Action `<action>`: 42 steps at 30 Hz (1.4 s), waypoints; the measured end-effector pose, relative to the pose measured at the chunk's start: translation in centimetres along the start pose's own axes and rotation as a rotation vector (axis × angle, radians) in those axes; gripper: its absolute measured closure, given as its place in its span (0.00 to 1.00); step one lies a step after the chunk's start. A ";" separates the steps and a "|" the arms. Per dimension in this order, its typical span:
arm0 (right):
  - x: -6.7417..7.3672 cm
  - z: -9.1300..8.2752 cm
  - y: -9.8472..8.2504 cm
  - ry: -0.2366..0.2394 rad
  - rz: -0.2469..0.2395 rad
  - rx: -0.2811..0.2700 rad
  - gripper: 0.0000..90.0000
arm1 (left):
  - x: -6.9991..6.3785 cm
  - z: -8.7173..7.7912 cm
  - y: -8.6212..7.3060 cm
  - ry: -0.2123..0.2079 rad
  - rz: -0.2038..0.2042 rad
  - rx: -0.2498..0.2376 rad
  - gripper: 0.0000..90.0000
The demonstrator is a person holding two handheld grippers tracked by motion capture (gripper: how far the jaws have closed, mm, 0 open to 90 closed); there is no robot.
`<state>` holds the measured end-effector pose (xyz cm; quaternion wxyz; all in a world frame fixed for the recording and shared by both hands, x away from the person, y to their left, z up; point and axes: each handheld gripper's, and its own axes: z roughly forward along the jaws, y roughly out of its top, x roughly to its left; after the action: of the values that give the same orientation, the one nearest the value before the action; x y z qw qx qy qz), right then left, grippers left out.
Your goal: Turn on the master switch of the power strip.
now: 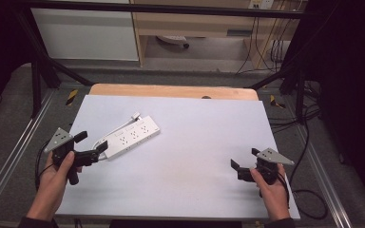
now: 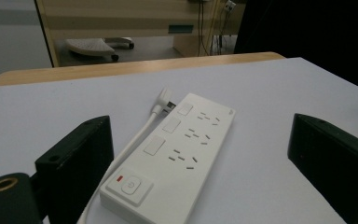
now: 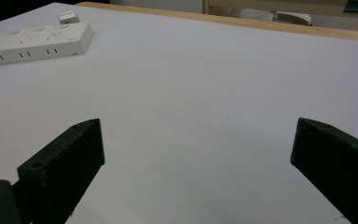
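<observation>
The left gripper (image 1: pixel 91 148) is wide open and points at the power strip (image 1: pixel 133 135), which lies flat on the table (image 1: pixel 195 156) just ahead of its jaws. This looks like the approach step. Next it should advance and close on the near end. The right gripper (image 1: pixel 244 164), also open, waits well apart.

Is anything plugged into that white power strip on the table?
No. The power strip has all its sockets bare; its own plug lies loose beside its far end.
</observation>
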<state>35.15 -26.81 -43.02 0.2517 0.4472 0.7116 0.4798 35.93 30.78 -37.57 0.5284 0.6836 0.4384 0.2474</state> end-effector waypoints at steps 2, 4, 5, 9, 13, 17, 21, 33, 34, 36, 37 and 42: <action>0.0 0.0 0.0 0.001 -0.002 0.000 0.04 | 0.1 -0.3 -0.3 -0.003 0.001 0.002 0.08; 0.0 0.0 0.0 0.000 -0.001 0.001 0.04 | 0.1 -0.7 -0.6 -0.007 0.001 0.007 0.08; 0.0 0.0 0.0 0.000 -0.002 0.001 0.04 | 0.2 -0.9 -0.7 -0.010 0.002 0.012 0.08; 0.0 0.1 -0.1 -0.002 -0.001 0.002 0.04 | 0.6 -1.6 -1.4 -0.012 0.004 0.015 0.08; 0.0 0.1 -0.1 -0.001 0.000 0.002 0.04 | 0.9 -2.2 -2.0 0.003 -0.002 0.008 0.08; 0.1 0.1 -0.1 -0.002 0.004 0.003 0.04 | 0.8 -2.5 -2.8 0.001 -0.003 0.013 0.08; 0.0 0.1 -0.1 -0.003 0.001 0.005 0.04 | 0.5 -2.3 -3.9 -0.025 -0.007 0.052 0.08; 0.0 0.3 -0.3 -0.006 -0.007 0.034 0.04 | -0.5 -1.2 -5.7 -0.051 0.020 0.132 0.08; 0.1 0.4 -0.4 -0.006 -0.001 0.041 0.04 | -0.6 -1.1 -5.9 -0.049 0.029 0.145 0.08; 0.0 0.6 -0.6 -0.011 0.001 0.061 0.04 | -0.8 -0.9 -6.1 -0.047 0.042 0.172 0.08; 0.0 0.7 -0.6 -0.012 0.000 0.071 0.04 | -0.9 -0.8 -6.2 -0.052 0.046 0.182 0.09; -0.2 1.3 -1.2 -0.039 0.012 0.142 0.04 | -1.3 -0.4 -7.0 -0.065 0.072 0.237 0.09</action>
<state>35.76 -26.55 -44.61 0.2301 0.4775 0.7362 0.4208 32.61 30.27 -43.81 0.4483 0.7643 0.4225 0.1906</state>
